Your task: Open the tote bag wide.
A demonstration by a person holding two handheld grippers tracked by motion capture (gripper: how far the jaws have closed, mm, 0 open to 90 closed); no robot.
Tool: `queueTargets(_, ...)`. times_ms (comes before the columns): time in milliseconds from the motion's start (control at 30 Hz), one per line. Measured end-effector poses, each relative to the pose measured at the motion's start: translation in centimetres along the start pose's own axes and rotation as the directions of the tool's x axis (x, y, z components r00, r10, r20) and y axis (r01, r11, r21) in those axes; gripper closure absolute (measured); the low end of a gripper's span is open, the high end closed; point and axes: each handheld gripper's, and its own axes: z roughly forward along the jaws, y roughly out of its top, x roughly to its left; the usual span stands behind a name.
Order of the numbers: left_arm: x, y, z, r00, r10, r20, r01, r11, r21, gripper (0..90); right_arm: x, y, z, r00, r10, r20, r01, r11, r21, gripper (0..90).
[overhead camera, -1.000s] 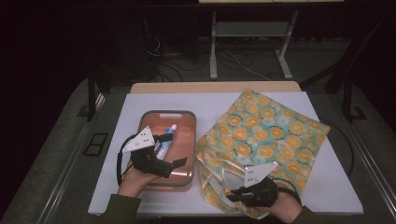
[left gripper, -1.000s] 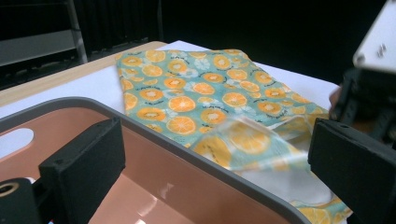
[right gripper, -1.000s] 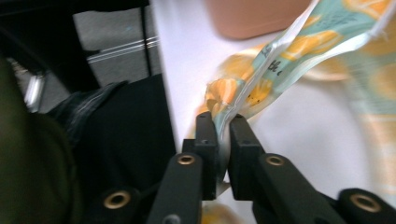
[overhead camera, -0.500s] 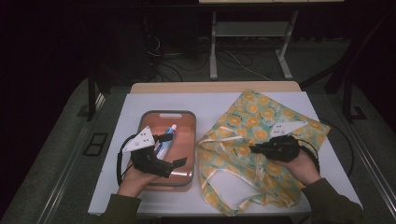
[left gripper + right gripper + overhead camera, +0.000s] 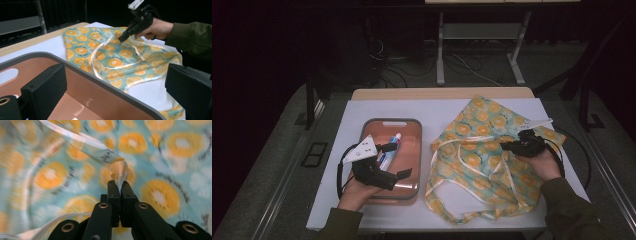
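A white surface [image 5: 492, 207] carries the scene, a tan wooden strip showing along its far edge. Spread over its right half lies an orange-print bag [image 5: 484, 150], thin teal fabric dotted with citrus slices, crumpled and folded on itself, its pale glossy handle straps [image 5: 472, 189] looping loose toward the near edge. To its left, just beside it, sits a salmon-coloured tray [image 5: 411, 131] with a grey rim, rounded corners and a cut-out grip at the far end; a toothpaste tube [image 5: 390, 149] with a white cap lies inside.

The right gripper [image 5: 505, 146] is raised over the middle of the bag, its fingers pressed together on a pinch of strap and cloth, which the right gripper view shows bunched between them. The left gripper [image 5: 397, 160] hovers over the tray's near half, its fingers spread wide and holding nothing.

The bag looks light, soft and limp: it should sag and drape from any hold, and the shiny straps seem likely to slip. A firm pinch where strap meets cloth, or on the mouth hem, appears the surest place to take it.
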Motion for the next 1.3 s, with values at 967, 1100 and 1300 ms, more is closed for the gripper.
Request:
queueTargets(967,-0.1,0.0,0.0,1.0,0.008,-0.002,-0.008,1.0,0.003,2.6,7.4,0.6,-6.0,0.9825,-0.138,-0.125,0.122,0.985,-0.124,37.7)
queueTargets(1100,-0.1,0.0,0.0,1.0,0.009,-0.003,-0.009,1.0,0.004,2.6,9.7,-0.1,-5.0,0.9652,-0.184,-0.186,0.169,0.981,-0.095,46.3)
queueTargets(1300,-0.1,0.0,0.0,0.9999,0.01,-0.004,-0.01,0.9999,0.005,2.7,12.2,-0.4,-2.7,0.9442,-0.244,-0.221,0.241,0.97,-0.043,61.2)
